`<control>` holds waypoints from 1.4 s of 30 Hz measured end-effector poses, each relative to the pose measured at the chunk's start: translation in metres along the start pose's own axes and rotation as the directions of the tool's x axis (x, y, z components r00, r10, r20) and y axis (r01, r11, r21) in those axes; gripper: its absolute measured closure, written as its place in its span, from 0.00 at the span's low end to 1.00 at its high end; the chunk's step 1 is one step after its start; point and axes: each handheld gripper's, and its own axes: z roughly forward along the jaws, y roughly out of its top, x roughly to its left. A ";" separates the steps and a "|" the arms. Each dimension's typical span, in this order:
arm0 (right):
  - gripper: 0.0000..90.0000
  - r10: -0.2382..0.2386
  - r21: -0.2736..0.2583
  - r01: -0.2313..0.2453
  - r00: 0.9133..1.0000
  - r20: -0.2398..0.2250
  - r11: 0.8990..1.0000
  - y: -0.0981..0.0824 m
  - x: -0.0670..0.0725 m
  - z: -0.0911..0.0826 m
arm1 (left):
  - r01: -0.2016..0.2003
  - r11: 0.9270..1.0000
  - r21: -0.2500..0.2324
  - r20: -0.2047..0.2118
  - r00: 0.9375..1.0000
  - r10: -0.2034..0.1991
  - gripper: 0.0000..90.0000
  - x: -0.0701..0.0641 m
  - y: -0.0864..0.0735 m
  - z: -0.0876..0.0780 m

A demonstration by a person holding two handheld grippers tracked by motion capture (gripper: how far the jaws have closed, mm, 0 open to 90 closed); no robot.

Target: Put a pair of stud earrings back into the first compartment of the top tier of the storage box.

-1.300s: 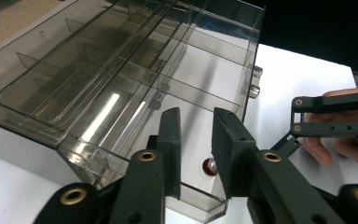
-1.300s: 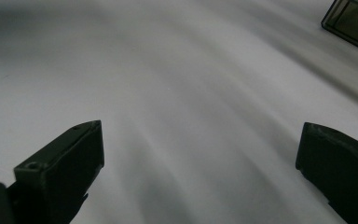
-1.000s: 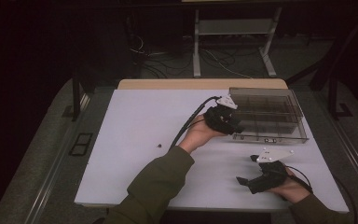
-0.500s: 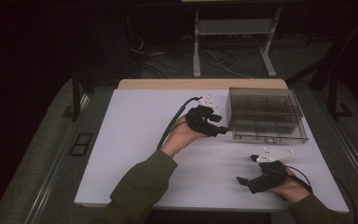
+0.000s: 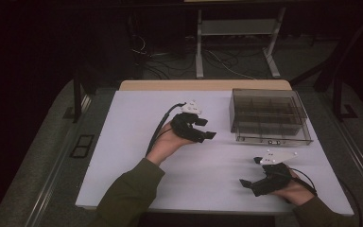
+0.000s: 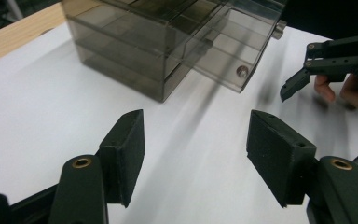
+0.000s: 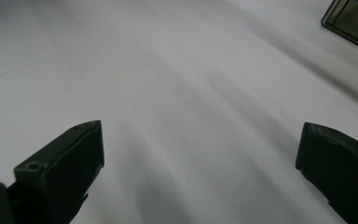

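Near the worktop's middle, the left gripper (image 5: 207, 131) has left the box (image 5: 269, 116), fingers just opening, empty; right gripper (image 5: 251, 171) wide, empty.

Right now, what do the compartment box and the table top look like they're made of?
The compartment box looks like smoky, see-through hard plastic with a glossy finish: its inner dividers show through the walls, and small metal-looking studs sit on its front. The table top looks like a matt white sheet or laminate, with a bare wooden strip along the far edge.
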 end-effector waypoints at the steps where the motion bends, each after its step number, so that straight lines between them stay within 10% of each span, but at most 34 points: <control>1: 0.00 0.000 0.000 0.000 1.000 0.000 1.000 0.000 0.000 0.000 | 0.001 1.000 -0.001 -0.001 1.000 -0.001 0.40 0.001 -0.002 -0.003; 24: 0.00 -0.005 -0.003 0.005 1.000 0.001 1.000 0.000 0.000 -0.001 | 0.060 0.998 0.004 -0.122 0.991 -0.059 0.35 0.016 -0.051 -0.047; 42: 0.00 -0.007 0.001 0.007 1.000 -0.001 1.000 0.000 0.000 0.000 | 0.096 0.993 0.070 -0.225 0.971 -0.079 0.46 0.034 -0.089 -0.073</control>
